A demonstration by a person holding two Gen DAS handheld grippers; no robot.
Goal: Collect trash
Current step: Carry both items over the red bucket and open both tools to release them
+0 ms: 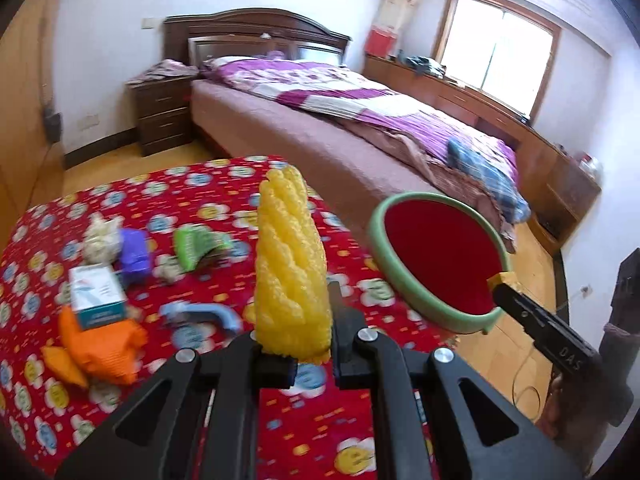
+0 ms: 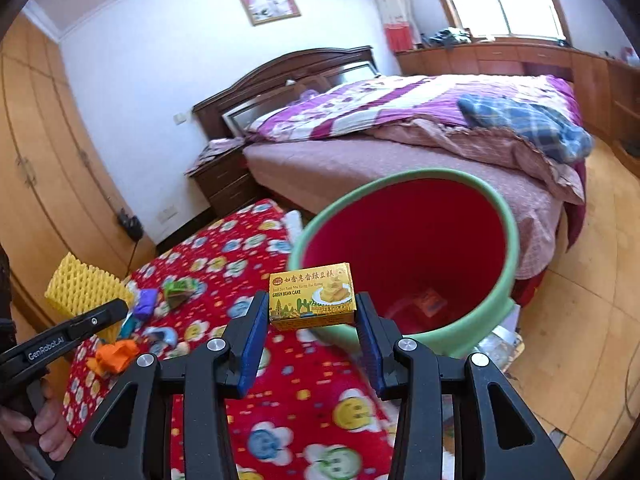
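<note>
My left gripper (image 1: 298, 344) is shut on a yellow foam net sleeve (image 1: 290, 264) and holds it upright above the red flowered tablecloth (image 1: 280, 420). It also shows in the right wrist view (image 2: 82, 286). My right gripper (image 2: 312, 316) is shut on a yellow green bean cake box (image 2: 312, 294), held just in front of the rim of the red bin with a green rim (image 2: 408, 248). In the left wrist view the bin (image 1: 436, 256) stands right of the table, with the right gripper (image 1: 504, 284) over its near edge. A small item lies at the bin's bottom.
On the cloth lie an orange foam net (image 1: 100, 344), a white and teal box (image 1: 98, 294), a purple piece (image 1: 136, 256), a green wrapper (image 1: 196, 246), crumpled paper (image 1: 102, 236) and a blue piece (image 1: 204, 314). A bed (image 1: 360, 120) and nightstand (image 1: 162, 116) stand behind.
</note>
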